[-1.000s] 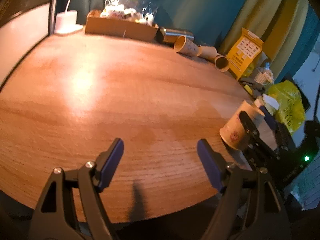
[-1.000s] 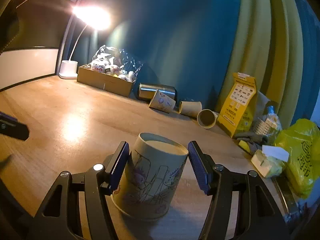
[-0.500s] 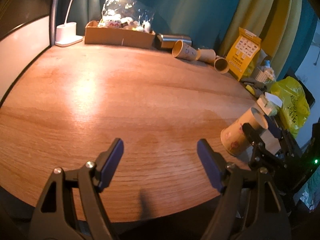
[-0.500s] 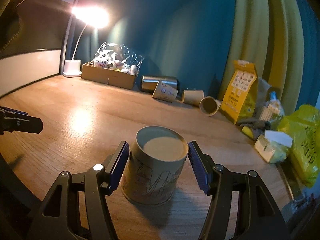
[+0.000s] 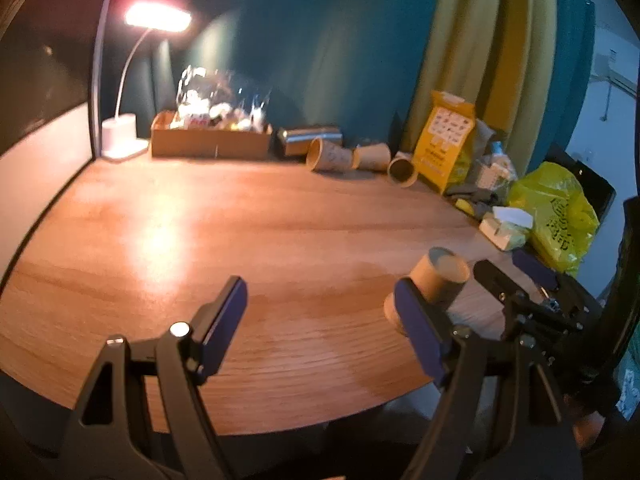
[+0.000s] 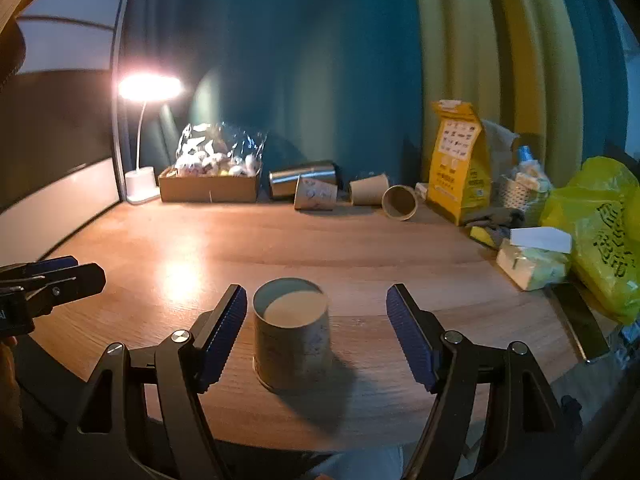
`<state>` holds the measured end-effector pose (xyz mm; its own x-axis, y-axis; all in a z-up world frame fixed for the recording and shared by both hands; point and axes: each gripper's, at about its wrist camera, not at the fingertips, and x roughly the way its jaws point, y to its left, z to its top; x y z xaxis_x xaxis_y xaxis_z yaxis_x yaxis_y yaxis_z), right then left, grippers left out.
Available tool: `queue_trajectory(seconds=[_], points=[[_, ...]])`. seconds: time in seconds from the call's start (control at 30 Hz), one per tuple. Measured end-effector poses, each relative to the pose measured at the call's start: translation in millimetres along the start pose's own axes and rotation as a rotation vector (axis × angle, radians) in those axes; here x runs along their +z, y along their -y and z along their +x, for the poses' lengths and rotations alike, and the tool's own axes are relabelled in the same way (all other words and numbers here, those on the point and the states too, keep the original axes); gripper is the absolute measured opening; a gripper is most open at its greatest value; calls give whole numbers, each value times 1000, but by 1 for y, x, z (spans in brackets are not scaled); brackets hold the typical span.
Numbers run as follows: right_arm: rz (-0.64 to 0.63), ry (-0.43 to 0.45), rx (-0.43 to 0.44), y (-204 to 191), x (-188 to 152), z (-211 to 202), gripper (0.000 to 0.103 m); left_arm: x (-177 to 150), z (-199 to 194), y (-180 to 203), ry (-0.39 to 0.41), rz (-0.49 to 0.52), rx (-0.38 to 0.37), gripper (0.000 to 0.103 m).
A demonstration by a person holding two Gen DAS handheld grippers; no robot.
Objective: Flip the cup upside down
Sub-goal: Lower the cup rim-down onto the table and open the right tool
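The paper cup already stands mouth-down on the counter between the right claw's wide-open, empty fingers, so only backing away looks left; the left claw gapes empty too.

Both grippers gape wide (left, right).

The cup stands upside down on the worktop, between the right tool's spread fingers, nearer the left one. A lamp, box and fallen cups line the worktop's far edge.
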<state>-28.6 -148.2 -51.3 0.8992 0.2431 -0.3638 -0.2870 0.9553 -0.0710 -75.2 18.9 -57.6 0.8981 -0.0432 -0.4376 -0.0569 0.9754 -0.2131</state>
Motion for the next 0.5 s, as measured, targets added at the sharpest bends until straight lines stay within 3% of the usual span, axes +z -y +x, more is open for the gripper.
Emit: queue_trajectory(seconds=[0.1,0.5], points=[[8,15,-6,6,-1,-15,76,0,-14,9,43,19,-8,97],[65,64,-41,28,-1,-61,76,-3,-49,38,121,85,-6,97]])
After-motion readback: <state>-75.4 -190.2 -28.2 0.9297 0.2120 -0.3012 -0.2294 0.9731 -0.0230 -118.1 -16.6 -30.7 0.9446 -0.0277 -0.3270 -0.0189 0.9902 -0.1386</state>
